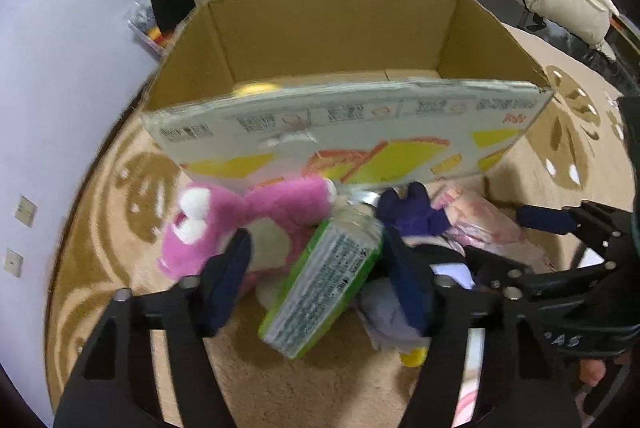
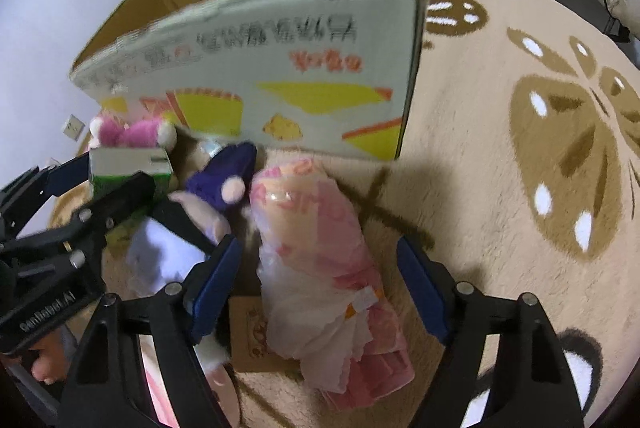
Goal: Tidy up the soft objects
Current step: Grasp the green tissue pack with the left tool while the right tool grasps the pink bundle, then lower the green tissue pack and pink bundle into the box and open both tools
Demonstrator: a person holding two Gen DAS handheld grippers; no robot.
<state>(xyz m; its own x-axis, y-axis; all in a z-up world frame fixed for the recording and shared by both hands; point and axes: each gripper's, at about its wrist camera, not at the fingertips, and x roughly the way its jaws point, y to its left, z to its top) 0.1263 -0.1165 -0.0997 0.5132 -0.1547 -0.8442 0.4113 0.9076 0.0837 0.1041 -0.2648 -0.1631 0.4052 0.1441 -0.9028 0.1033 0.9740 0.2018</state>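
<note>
A green and white pack (image 1: 324, 288) lies tilted on the toys between the jaws of my left gripper (image 1: 316, 280). The right pad (image 1: 400, 276) is against it; a gap shows at the left pad (image 1: 230, 280). Behind it lie a pink plush (image 1: 240, 216) and a purple-capped doll (image 1: 412, 216). My right gripper (image 2: 320, 288) straddles a pink plastic-wrapped bundle (image 2: 320, 260) with room on both sides, jaws open. The left gripper (image 2: 104, 175) also shows at the left edge of the right wrist view, around the pack (image 2: 128, 163).
An open cardboard box (image 1: 340, 39) stands just behind the pile, with a yellow item inside at its near left corner. Everything rests on a beige rug (image 2: 500, 167) with brown patterns. A wall is to the left; shelves and furniture stand behind. A brown paper tag (image 2: 252, 332) lies under the bundle.
</note>
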